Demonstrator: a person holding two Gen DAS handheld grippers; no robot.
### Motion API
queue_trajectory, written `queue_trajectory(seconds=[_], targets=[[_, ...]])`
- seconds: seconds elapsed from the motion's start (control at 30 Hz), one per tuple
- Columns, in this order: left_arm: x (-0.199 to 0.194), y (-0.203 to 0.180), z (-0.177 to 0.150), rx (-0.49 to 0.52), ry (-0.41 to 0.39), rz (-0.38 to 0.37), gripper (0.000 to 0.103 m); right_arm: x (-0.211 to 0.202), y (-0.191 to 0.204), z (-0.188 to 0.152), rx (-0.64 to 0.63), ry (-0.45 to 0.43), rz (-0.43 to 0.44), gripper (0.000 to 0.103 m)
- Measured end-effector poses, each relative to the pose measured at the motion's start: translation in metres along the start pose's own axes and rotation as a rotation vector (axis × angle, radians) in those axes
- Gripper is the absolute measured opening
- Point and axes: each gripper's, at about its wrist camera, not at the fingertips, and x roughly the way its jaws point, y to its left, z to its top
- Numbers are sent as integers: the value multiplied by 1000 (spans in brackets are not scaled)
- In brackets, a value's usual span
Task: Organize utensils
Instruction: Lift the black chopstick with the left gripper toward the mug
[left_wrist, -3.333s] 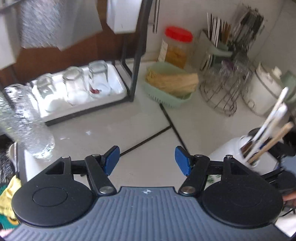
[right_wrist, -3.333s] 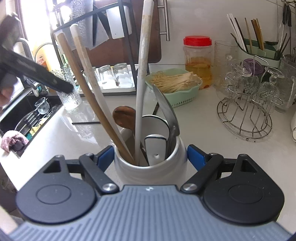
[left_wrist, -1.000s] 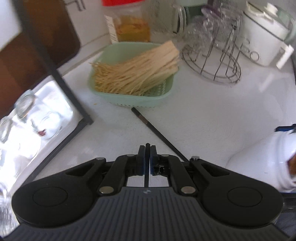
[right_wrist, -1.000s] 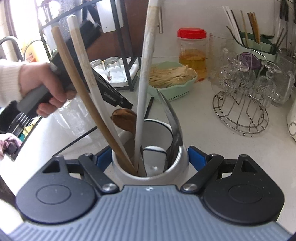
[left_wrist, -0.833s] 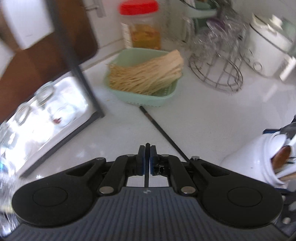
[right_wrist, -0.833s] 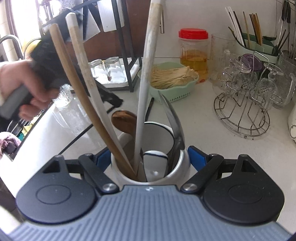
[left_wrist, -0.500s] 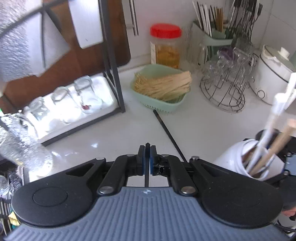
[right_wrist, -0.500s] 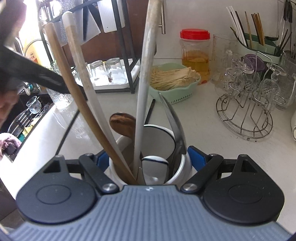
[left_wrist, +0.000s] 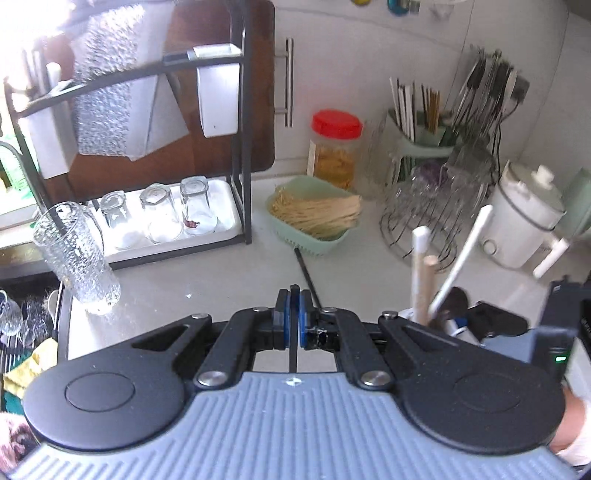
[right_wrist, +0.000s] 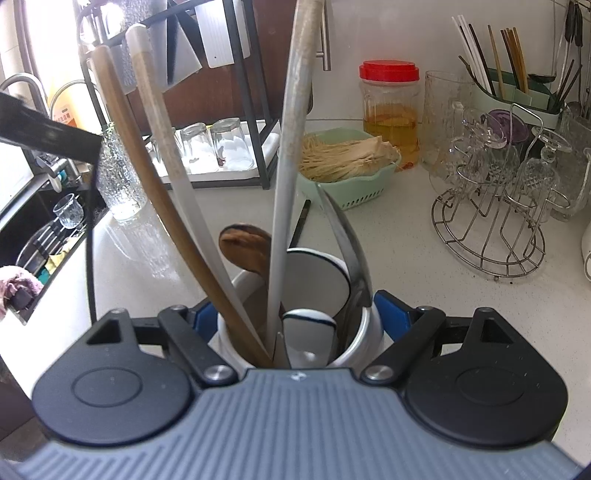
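My right hand-held gripper (right_wrist: 295, 325) spans the utensil crock (right_wrist: 354, 332) on the bench (right_wrist: 424, 258) | basket (right_wrist: 354, 184) behind crock, jar (right_wrist: 391, 110) behind basket | wire rack (right_wrist: 491, 229) right | glass tray (right_wrist: 221, 162) left, sink (right_wrist: 40, 236) far left | chopstick (right_wrist: 300, 221) between crock and basket

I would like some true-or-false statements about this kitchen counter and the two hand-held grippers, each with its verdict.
1. The left hand-held gripper is shut on a thin black chopstick. True.
2. The right hand-held gripper holds nothing. False: it clamps the white ceramic utensil holder.
3. The clear plastic jar with a red lid lies on its side. False: it stands upright.
4. A second black chopstick lies on the white counter by the pale green plastic basket. True.
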Motion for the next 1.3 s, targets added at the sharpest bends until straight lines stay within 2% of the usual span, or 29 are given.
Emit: queue_trajectory(seconds=[0.37, 0.87, 1.3], targets=[[-40, -13, 0, -42, -69, -7, 5, 1, 0, 0, 12, -27, -5, 88], [-83, -35, 37, 53, -140, -32, 5, 4, 0, -2, 41, -63, -5, 88], [-119, -61, 69, 141, -166, -69, 5, 4, -1, 0, 41, -62, 7, 88]])
